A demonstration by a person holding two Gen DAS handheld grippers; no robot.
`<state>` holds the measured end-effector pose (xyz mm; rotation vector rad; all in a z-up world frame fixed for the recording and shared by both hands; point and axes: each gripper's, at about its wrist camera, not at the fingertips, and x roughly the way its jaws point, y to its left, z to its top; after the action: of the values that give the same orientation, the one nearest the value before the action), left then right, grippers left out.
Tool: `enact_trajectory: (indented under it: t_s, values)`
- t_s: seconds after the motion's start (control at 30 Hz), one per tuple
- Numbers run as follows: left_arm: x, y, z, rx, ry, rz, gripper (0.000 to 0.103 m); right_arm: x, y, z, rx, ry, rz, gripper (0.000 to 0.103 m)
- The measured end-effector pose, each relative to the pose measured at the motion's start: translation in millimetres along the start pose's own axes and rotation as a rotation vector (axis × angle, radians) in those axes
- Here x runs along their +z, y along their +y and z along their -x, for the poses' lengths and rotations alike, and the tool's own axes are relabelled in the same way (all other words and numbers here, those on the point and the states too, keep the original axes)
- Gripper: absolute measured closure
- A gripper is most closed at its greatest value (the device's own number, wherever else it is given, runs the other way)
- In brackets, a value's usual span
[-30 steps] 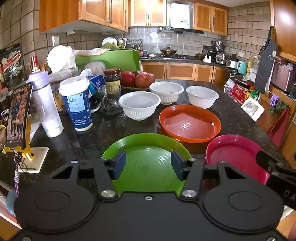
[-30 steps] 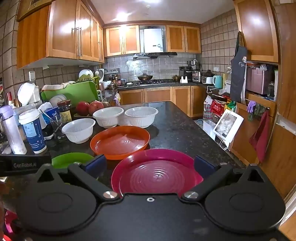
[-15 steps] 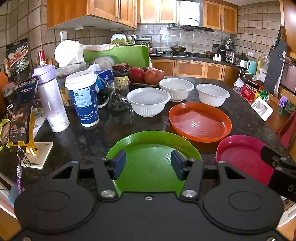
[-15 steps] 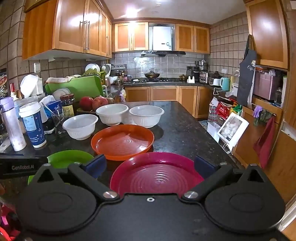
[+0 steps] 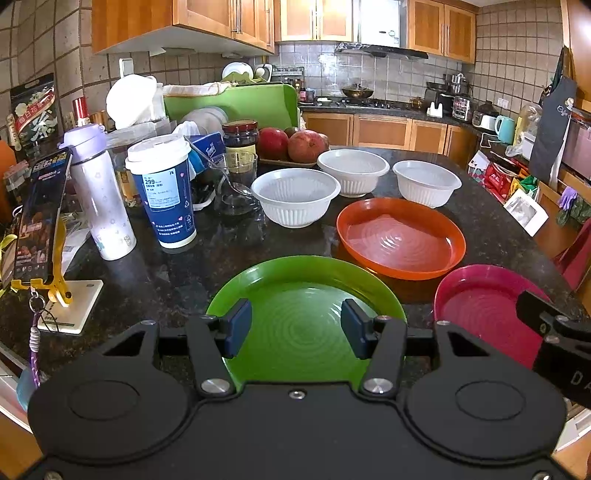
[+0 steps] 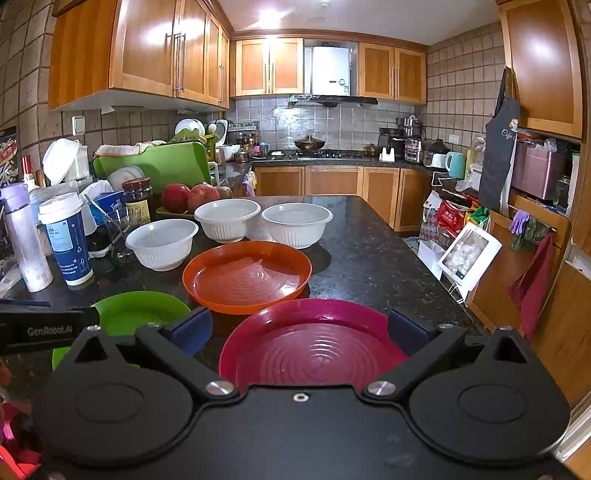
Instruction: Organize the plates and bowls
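above the green plate (image 5: 306,295) the left gripper (image 5: 297,328) hangs open, holding nothing

"299" on cup (image 5: 162,192) (blue)

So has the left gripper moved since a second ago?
Yes. The left gripper has risen slightly and tilted down: the wall cabinets and bowls sit lower in its view. It hovers open over the green plate.

A blue paper cup (image 5: 162,192) with a white lid stands on the dark granite counter (image 5: 480,206) beside a lilac-capped white bottle (image 5: 98,192). Behind them sit a dark jar (image 5: 240,142), red apples (image 5: 291,144) and a green cutting board (image 5: 236,105).
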<state>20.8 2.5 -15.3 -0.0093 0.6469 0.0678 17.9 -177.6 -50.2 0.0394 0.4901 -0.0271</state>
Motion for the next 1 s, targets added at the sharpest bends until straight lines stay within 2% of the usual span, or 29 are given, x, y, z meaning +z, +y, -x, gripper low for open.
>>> enact_trajectory:
  t_s: [1.0]
  values:
    - [-1.4, -2.4, -3.8, 0.006, 0.004, -0.002, 0.044, 1.5, 1.3, -4.5, -0.006, -0.003, 0.006, 0.0]
